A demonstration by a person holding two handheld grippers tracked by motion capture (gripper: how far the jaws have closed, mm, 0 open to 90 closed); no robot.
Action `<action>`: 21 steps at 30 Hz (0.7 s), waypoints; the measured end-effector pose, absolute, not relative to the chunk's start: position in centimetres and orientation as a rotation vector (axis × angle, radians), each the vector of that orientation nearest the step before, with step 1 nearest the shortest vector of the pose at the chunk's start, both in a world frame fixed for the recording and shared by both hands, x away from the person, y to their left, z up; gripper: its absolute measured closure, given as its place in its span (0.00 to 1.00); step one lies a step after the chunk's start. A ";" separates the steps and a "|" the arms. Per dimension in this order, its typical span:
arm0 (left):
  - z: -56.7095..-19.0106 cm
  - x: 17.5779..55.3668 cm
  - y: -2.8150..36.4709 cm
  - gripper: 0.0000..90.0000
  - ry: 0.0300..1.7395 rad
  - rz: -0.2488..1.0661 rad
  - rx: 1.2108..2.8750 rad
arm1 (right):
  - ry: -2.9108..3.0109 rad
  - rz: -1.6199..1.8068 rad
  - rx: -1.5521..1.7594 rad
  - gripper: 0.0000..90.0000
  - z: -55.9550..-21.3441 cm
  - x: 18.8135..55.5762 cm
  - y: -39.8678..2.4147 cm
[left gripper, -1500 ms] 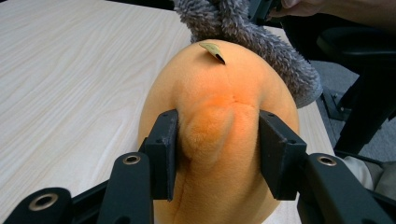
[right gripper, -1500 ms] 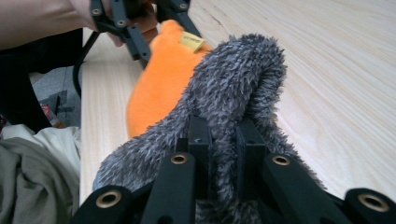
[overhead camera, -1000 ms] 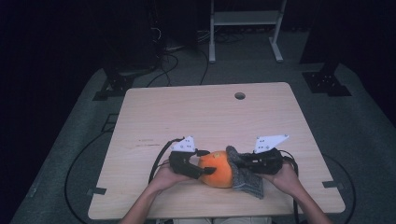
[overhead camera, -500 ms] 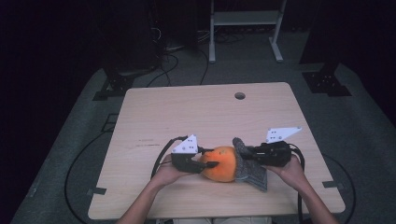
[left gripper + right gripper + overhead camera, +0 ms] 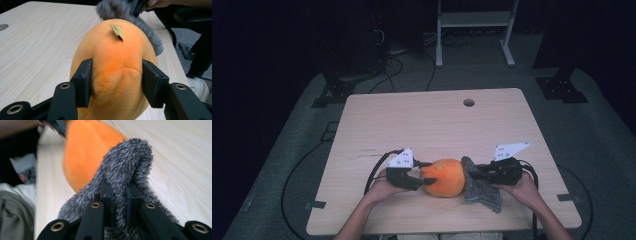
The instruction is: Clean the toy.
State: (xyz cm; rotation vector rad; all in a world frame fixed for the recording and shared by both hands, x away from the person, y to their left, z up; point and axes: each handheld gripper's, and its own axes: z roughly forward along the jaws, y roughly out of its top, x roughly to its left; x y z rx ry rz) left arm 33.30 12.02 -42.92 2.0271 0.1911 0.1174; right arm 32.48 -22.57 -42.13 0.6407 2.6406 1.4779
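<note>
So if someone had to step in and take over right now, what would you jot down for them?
Left gripper: jaws have just been opening a little, but its pads still dent the sides of the orange plush toy.
Right gripper: shut on a fold of the grey fuzzy cloth.
Toy and cloth sit near the front edge of the table; the cloth lies against the toy's right side.
Done: both things are gripped.
Left: probably wiping the toy with the cloth; how far that has got can't be told.

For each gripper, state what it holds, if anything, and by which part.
Left gripper pinches the round orange plush toy at its near end; its jaws have just been reopening slightly. Right gripper clamps a fold of grey fuzzy cloth.
</note>
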 end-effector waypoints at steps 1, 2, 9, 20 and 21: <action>-43.0 33.3 12.1 0.53 0.190 0.117 2.023 | 2.624 1.523 0.609 0.88 -41.6 32.3 -22.4; -43.0 33.2 12.1 0.53 0.185 0.117 2.022 | 2.615 1.542 0.587 0.88 -41.3 32.3 -22.1; -43.1 32.7 12.3 0.53 0.147 0.133 2.038 | 2.658 1.536 0.572 0.88 -41.9 32.7 -20.8; -43.2 32.5 12.3 0.53 0.110 0.134 2.040 | 2.644 1.523 0.536 0.88 -41.0 32.6 -21.2; -43.2 32.5 12.4 0.53 0.110 0.135 2.039 | 2.648 1.520 0.532 0.88 -40.9 32.8 -20.9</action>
